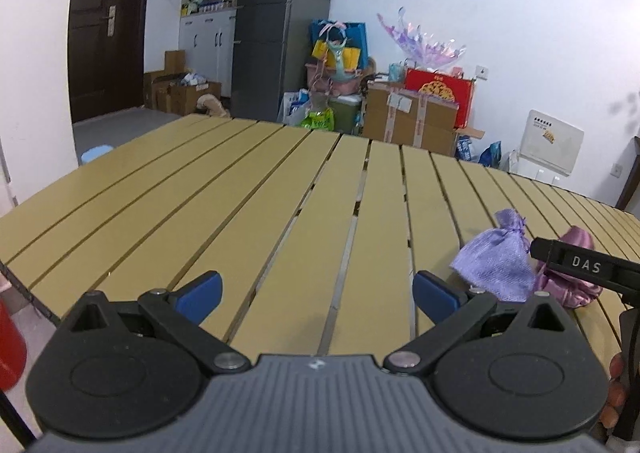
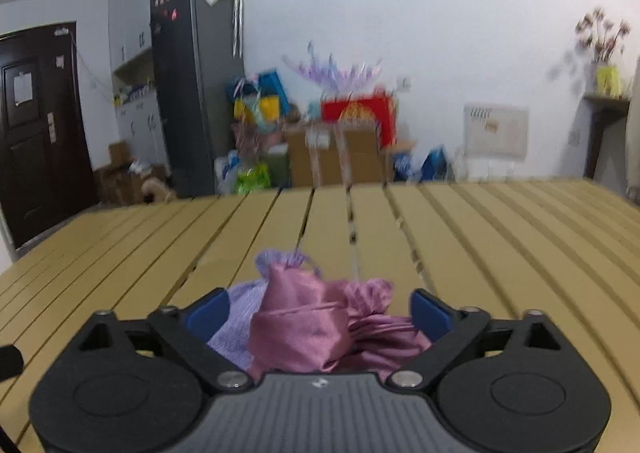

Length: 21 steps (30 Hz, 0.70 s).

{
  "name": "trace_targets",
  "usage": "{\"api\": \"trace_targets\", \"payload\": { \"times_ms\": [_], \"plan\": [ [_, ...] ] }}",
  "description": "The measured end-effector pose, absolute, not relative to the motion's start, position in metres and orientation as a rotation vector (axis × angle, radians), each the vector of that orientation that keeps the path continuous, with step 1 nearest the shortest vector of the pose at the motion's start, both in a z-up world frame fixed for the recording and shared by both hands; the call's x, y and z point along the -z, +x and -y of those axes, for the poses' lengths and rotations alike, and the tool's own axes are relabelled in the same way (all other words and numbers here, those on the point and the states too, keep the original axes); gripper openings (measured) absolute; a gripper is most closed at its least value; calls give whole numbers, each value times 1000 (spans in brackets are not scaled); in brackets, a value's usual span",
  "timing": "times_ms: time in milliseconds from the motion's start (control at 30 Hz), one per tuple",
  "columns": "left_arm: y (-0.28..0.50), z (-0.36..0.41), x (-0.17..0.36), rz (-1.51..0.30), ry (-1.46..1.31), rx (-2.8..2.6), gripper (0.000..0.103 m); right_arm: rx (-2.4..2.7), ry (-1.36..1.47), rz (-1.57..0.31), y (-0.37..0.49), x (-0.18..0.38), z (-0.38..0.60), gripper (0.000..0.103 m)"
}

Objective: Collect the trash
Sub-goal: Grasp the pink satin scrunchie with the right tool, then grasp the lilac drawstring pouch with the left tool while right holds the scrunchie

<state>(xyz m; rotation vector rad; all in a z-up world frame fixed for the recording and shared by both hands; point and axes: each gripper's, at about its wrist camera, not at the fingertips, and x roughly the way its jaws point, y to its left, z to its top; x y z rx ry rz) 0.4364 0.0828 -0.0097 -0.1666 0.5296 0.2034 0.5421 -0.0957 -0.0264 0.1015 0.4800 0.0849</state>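
Two tongs are working over a slatted yellow counter (image 1: 248, 189) holding two small cloth pouches.

The left tongs (image 1: 317, 295) are hovering wide open and empty above the near slats. The right tongs (image 2: 319, 313) are spreading wide around the pink satin pouch (image 2: 304, 329), not closing on it. That pouch is lying at the near right, touching the lilac mesh pouch (image 1: 494, 265) on its left.

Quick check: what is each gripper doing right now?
Left gripper: open, holding nothing.
Right gripper: open around the pink satin drawstring pouch, not clamped.
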Motion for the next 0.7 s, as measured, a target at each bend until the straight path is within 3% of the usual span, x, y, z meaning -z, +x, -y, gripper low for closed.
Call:
{"api": "trace_targets", "payload": {
  "times_ms": [67, 133, 200, 233, 367, 700],
  "plan": [
    [436, -82, 10, -531, -180, -198, 103, -84, 100, -511, 547, 29, 95, 69],
    [436, -77, 10, -530, -177, -186, 103, -88, 129, -518, 550, 32, 98, 54],
    [436, -71, 12, -537, -160, -177, 103, -125, 182, -504, 550, 35, 105, 47],
    [436, -68, 14, -541, -153, -172, 103, -155, 203, -495, 546, 37, 108, 35],
    [434, -62, 14, -550, -150, -155, 103, -171, 231, -470, 528, 45, 123, 30],
    [446, -14, 0, -548, -105, -79, 103, -184, 287, -430, 501, 34, 181, 30]
  ]
}}
